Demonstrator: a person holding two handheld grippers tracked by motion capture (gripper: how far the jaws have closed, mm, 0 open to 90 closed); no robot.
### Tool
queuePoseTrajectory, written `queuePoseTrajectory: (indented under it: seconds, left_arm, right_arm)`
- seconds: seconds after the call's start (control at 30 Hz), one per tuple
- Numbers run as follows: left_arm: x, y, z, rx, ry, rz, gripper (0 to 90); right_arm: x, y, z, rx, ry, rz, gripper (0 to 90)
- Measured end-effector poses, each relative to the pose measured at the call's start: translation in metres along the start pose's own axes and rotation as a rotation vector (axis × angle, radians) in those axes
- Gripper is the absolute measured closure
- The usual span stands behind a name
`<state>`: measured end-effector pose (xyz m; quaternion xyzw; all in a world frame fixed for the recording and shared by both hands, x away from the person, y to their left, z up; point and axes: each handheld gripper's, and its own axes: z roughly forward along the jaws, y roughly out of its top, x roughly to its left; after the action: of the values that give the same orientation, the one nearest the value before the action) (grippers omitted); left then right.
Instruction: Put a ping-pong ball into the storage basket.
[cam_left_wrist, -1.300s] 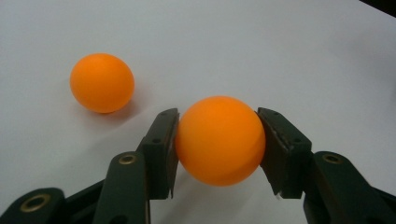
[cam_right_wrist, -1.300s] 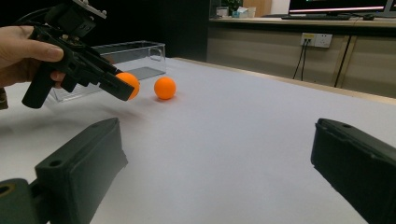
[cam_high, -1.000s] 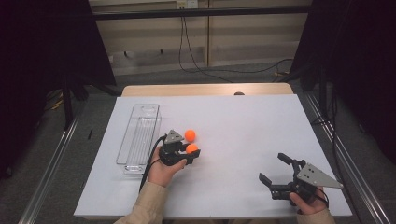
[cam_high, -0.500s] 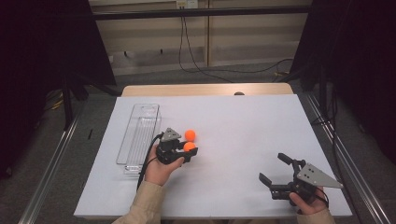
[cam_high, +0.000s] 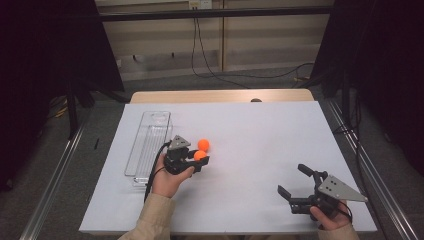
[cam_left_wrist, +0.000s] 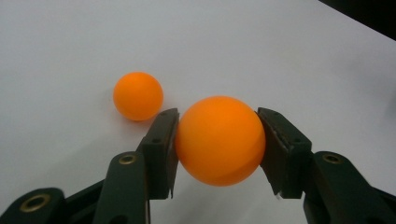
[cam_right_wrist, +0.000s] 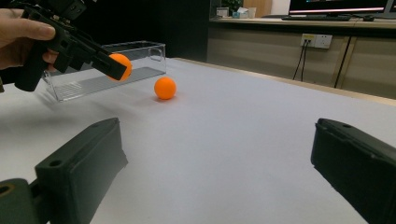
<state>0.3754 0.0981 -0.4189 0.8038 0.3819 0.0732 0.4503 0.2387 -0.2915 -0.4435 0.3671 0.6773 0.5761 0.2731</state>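
Left gripper (cam_left_wrist: 217, 140) clamps one orange ball (cam_left_wrist: 219, 140), lifted above table (cam_high: 260, 135). Second ball (cam_high: 203, 145) lies beside clear tray (cam_high: 150, 145), tray apparently empty. Right gripper (cam_high: 295, 187) released, idle. Likely both placements remain.

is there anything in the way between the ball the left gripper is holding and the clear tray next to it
Nothing visible. The left gripper holds one orange ball just right of the clear tray, with bare table between them. The second orange ball lies on the side away from the tray.
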Motion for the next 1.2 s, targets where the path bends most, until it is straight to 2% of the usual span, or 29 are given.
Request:
queuePoseTrajectory:
  seconds: [0.57, 1.2]
  left_arm:
    - [0.005, 0.005, -0.010, -0.003, 0.006, 0.000, 50.8]
    - [0.012, 0.007, -0.020, -0.029, 0.019, -0.024, 50.8]
  right_arm:
    - [0.000, 0.000, -0.001, 0.005, -0.001, -0.005, 1.9]
    - [0.000, 0.000, -0.001, 0.003, 0.001, -0.005, 1.9]
